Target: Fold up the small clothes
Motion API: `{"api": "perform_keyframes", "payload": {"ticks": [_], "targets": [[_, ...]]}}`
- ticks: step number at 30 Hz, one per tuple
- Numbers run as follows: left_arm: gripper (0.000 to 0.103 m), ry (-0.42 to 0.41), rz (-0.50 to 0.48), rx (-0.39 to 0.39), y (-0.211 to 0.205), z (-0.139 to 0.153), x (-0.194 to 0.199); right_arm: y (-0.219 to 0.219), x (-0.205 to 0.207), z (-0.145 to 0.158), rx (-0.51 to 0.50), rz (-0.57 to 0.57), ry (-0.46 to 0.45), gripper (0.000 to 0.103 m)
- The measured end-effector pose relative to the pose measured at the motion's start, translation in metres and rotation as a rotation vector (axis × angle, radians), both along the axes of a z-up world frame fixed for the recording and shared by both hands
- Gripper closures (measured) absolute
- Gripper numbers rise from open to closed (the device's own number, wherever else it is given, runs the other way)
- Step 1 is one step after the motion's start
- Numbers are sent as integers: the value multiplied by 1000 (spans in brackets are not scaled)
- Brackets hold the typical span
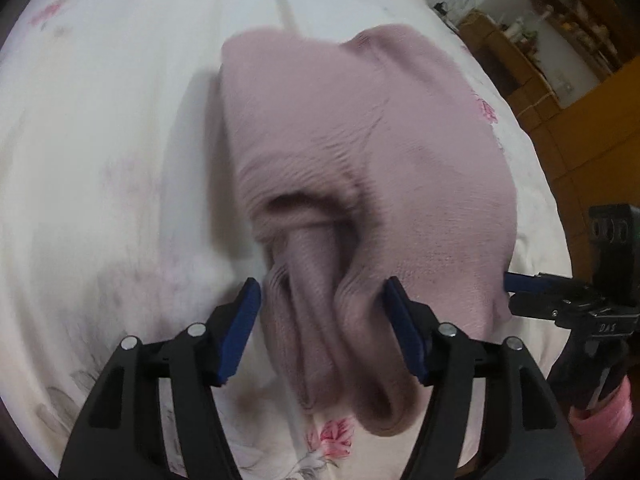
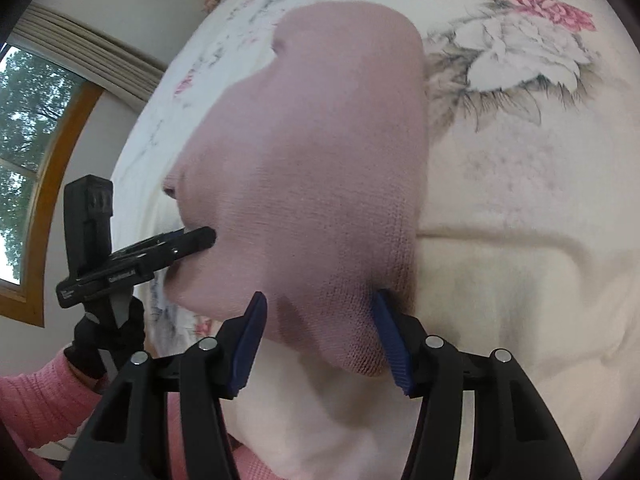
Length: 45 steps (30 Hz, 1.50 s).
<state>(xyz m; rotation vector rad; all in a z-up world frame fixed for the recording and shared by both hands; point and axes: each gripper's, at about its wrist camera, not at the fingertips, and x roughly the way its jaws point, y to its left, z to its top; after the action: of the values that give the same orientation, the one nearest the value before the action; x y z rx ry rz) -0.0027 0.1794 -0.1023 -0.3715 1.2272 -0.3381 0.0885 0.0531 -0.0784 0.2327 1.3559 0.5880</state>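
Garment: I see a mauve knit garment (image 1: pixel 360 152) raised off the bedspread (image 1: pixel 100 160), its far end still trailing down onto the sheet, its near part bunched into folds between my two tools.
Left gripper: my left gripper (image 1: pixel 322 332) has its blue pads (image 1: pixel 240 332) spread wide, with a thick roll of the knit hanging in the gap. From its own camera I cannot tell whether the pads pinch it. In the right camera the left gripper (image 2: pixel 208 236) shows side-on, its tips drawn together and pressed into the garment's left edge (image 2: pixel 224 216), so I read it as clamped on the cloth there.
Right gripper: my right gripper (image 2: pixel 320 344) also has its pads (image 2: pixel 394 344) standing apart, the garment's lower corner sitting between them and against the right-side pad. In the left camera it (image 1: pixel 508 284) shows side-on, its tips shut on the garment's right edge.
Bedspread: white with pink and grey flowers (image 2: pixel 536 20), rumpled into ridges under the right tool.
Person: a pink sleeve (image 2: pixel 36 396) and a black-gloved hand (image 2: pixel 108 340) hold the left tool's handle.
Room: a window (image 2: pixel 28 152) with a wooden frame at the left of the right camera's view; wooden shelves (image 1: pixel 560 32) beyond the bed in the left camera's view.
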Motion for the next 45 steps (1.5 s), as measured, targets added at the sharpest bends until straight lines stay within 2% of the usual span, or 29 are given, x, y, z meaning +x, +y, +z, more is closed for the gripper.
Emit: {"api": "perform_keyframes", "payload": {"ticks": [4, 8, 9, 10, 15, 19, 22, 28, 34, 38, 45], "targets": [[34, -15, -4, 30, 1, 2, -3, 3, 2, 0, 9, -17, 0, 47], [36, -22, 5, 61, 5, 20, -11, 0, -4, 11, 25, -39, -19, 47], [36, -30, 6, 77, 6, 27, -15, -1, -8, 19, 18, -43, -40, 44], [35, -36, 7, 98, 7, 35, -19, -1, -11, 24, -4, -45, -58, 35], [27, -40, 38, 140, 12, 64, -42, 9, -37, 56, -177, -35, -176, 10], [23, -38, 64, 170, 10, 86, -66, 12, -55, 74, -250, -42, -224, 4], [22, -37, 73, 203, 1, 95, -81, 14, -66, 86, -280, -61, -257, 4], [14, -30, 115, 267, -2, 113, -103, 18, -82, 98, -323, -85, -259, 4], [13, -43, 161, 324, -6, 129, -120, 21, -96, 111, -386, -121, -282, 4], [13, -49, 175, 322, -8, 140, -130, 21, -103, 118, -436, -154, -296, 4], [13, -84, 188, 373, -12, 158, -148, 17, -112, 128, -452, -198, -313, 4]]}}
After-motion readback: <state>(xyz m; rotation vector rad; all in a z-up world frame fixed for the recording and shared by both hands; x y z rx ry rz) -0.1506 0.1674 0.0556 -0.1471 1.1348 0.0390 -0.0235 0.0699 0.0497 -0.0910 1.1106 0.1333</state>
